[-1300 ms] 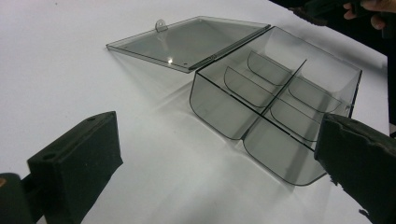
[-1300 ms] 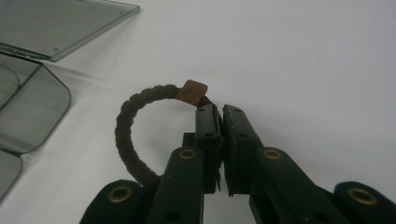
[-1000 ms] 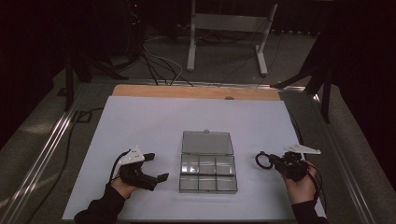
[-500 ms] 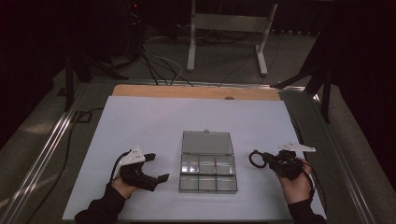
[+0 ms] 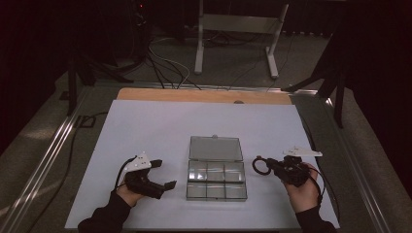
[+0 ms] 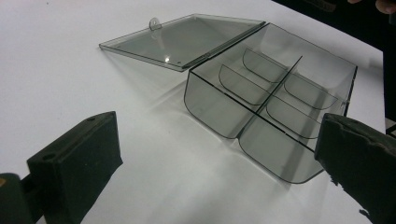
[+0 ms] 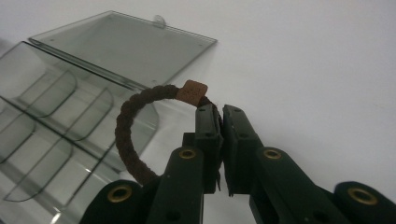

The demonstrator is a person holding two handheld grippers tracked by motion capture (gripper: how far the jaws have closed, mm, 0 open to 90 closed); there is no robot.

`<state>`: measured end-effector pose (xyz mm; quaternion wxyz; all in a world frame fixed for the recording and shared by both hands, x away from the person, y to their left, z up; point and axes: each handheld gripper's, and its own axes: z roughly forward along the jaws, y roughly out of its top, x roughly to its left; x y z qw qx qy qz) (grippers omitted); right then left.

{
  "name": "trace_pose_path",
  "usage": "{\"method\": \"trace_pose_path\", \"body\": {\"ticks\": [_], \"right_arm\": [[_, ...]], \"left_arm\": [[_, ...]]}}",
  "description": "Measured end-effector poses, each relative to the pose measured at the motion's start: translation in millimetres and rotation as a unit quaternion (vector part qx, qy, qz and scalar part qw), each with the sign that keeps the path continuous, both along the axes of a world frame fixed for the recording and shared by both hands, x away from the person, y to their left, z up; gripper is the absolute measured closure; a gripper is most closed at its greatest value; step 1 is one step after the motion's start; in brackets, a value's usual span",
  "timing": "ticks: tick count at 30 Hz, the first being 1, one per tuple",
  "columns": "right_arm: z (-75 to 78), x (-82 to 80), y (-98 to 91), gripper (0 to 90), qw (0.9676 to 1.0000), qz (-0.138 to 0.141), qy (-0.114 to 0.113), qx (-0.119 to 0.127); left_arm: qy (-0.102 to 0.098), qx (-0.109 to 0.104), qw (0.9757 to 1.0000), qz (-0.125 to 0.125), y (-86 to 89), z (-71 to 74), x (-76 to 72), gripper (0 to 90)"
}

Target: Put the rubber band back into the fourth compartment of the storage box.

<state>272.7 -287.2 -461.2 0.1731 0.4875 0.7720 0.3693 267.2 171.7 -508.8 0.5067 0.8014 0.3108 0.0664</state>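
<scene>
Right gripper [image 7: 218, 112] pinches a dark braided hair loop [image 7: 128, 140]; left gripper [image 6: 210, 158] stands wide. Advise lowering the loop squarely over one compartment of the clear plastic divided box [image 5: 216, 180] before release.
</scene>
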Motion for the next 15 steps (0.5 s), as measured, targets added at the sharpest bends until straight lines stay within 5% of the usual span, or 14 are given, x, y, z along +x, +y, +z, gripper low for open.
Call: {"method": "trace_pose_path", "body": {"ticks": [15], "right_arm": [[3.5, 2.0, 29.4, 85.1, 0.9991, 0.042, -0.001, 0.002]], "left_arm": [[-0.001, -0.001, 1.0000, -0.004, -0.8, -0.4, -0.4, 1.1]]}}
